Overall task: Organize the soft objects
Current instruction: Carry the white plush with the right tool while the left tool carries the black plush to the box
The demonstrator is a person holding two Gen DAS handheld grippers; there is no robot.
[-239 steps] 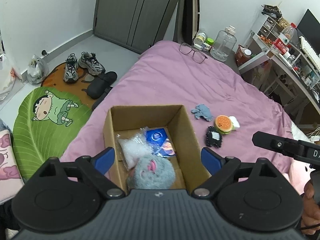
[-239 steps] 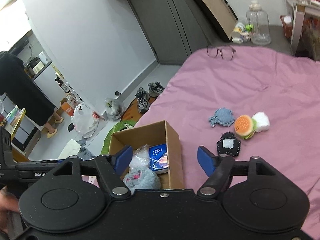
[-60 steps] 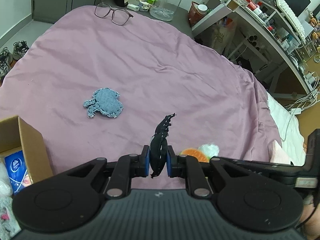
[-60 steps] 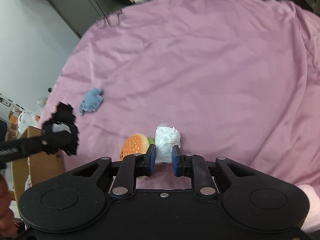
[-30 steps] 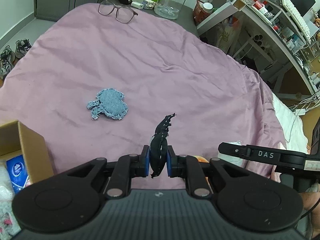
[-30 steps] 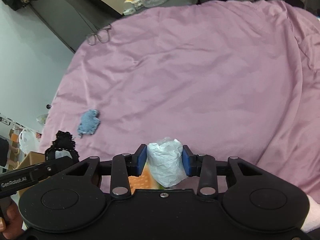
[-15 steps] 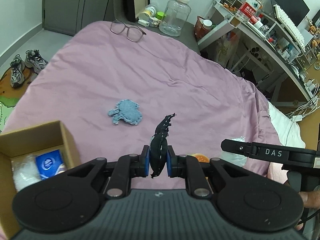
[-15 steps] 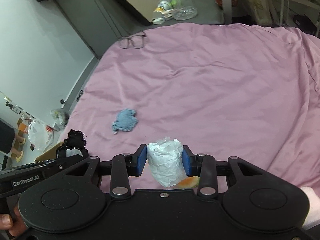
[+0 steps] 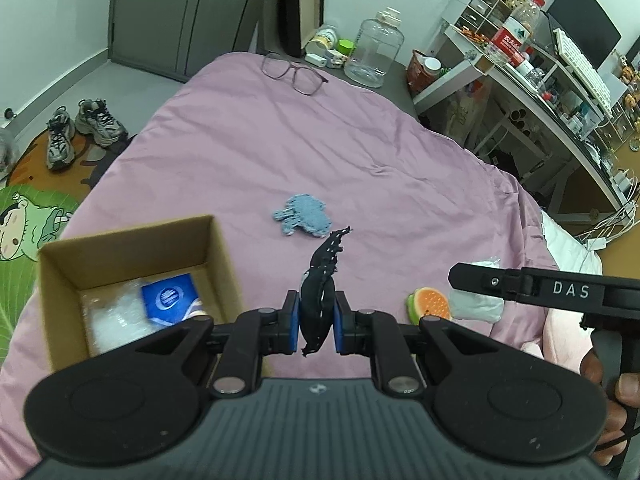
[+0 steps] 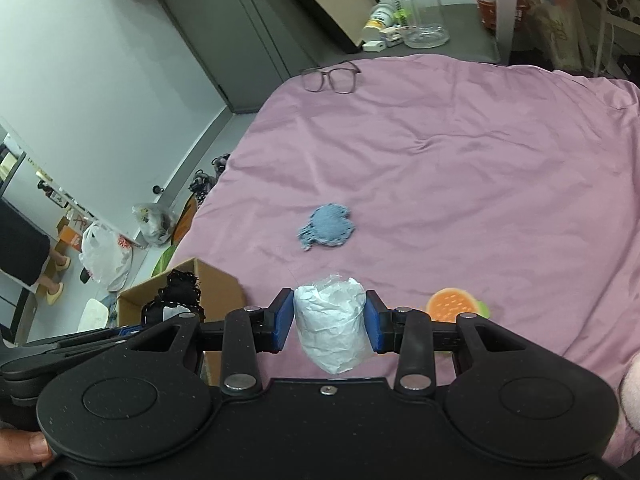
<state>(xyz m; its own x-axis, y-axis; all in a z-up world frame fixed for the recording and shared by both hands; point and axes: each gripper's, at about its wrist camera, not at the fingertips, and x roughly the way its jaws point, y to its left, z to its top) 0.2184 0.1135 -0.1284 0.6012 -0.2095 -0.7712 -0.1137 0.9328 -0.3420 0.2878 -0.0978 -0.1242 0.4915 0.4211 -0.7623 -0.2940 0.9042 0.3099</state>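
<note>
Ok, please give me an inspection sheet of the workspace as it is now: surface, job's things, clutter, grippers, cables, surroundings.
Surface: pink bedsheet, wrinkled.
Job's things: cardboard box open at the bed's edge, with a blue tissue pack and a clear plastic bag inside; blue knitted piece and burger toy lying on the sheet.
Clutter: glasses at the far edge.
Grippers: left gripper shut on a black knitted piece; right gripper shut on a white soft wad.
Cables: white cords beside the bed.
Surroundings: sneakers on the floor, clear water jug, crowded desk.
</note>
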